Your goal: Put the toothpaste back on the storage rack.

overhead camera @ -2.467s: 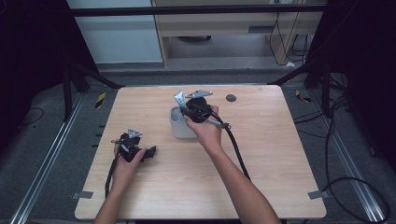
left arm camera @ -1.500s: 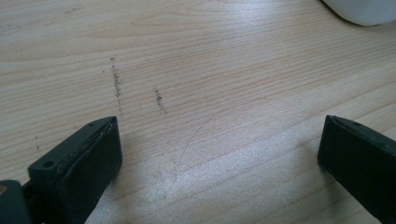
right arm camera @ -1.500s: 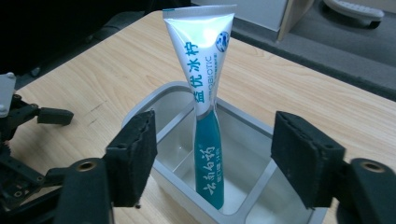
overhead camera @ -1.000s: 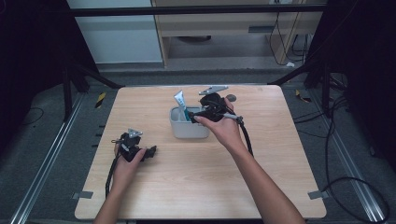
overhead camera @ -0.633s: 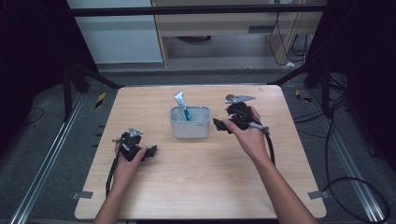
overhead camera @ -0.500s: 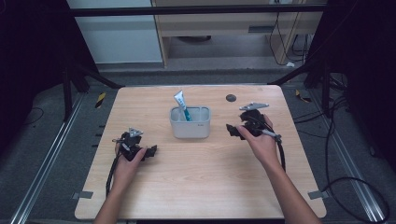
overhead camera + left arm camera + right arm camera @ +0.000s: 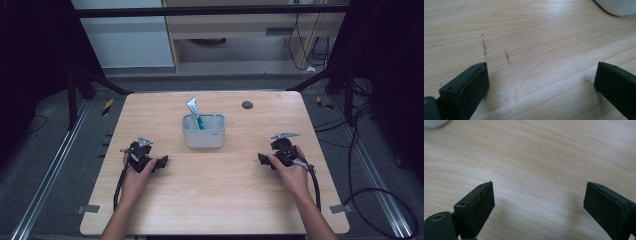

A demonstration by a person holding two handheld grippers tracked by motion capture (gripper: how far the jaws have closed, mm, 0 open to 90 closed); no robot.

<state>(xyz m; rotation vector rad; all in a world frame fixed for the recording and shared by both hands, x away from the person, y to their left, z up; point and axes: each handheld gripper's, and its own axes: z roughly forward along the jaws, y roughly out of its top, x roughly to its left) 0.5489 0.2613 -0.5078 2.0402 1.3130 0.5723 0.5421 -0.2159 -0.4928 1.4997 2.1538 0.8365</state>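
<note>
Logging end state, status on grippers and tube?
Left gripper open, empty. Right gripper open, empty. Tube upright in grey cup. Nothing in the way.

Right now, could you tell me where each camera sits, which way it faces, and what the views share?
High view: above the person's side, looking forward and down on the light wooden table, the grey plastic holder, both forearms and tongs.
Left gripper view: on the left tongs, looking along open black jaws at the tabletop.
Right gripper view: on the right tongs, jaws open over bare wood.
Shared: the wooden tabletop; the holder's pale corner appears in the left gripper view.
</note>
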